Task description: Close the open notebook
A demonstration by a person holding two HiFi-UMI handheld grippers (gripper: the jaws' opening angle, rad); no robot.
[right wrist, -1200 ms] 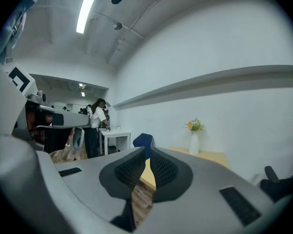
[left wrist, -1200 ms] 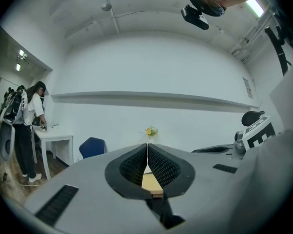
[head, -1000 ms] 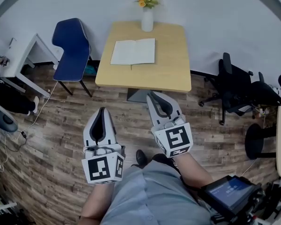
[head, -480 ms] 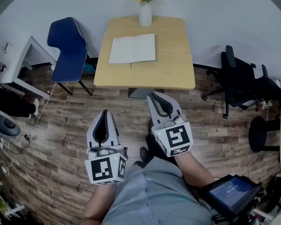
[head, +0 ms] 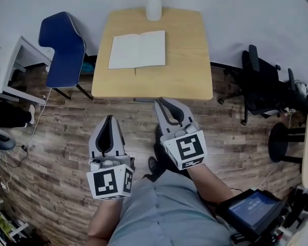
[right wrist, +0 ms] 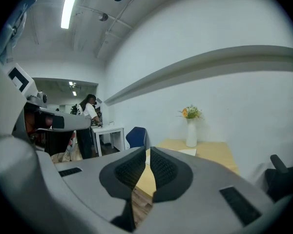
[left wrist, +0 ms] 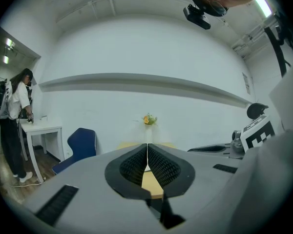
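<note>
An open white notebook (head: 137, 49) lies flat on the far left part of the wooden table (head: 187, 70). My left gripper (head: 109, 119) hangs over the floor short of the table's near edge, jaws shut and empty. My right gripper (head: 162, 102) is also shut on nothing, its tips just at the table's near edge. In the left gripper view the jaws (left wrist: 147, 147) meet with the table (left wrist: 150, 182) beyond them. The right gripper view shows the shut jaws (right wrist: 148, 152), the table (right wrist: 212, 152) and a sliver of the notebook (right wrist: 186, 151).
A white vase with flowers (head: 153, 4) stands at the table's far edge. A blue chair (head: 61, 45) sits left of the table, a white desk (head: 10, 68) further left. Black office chairs (head: 262, 88) stand to the right. A person (left wrist: 14, 121) stands at the white desk.
The table and notebook have come closer and larger in the head view. Both grippers have moved toward the table; the right one's tips now reach its near edge. Both stay shut.
</note>
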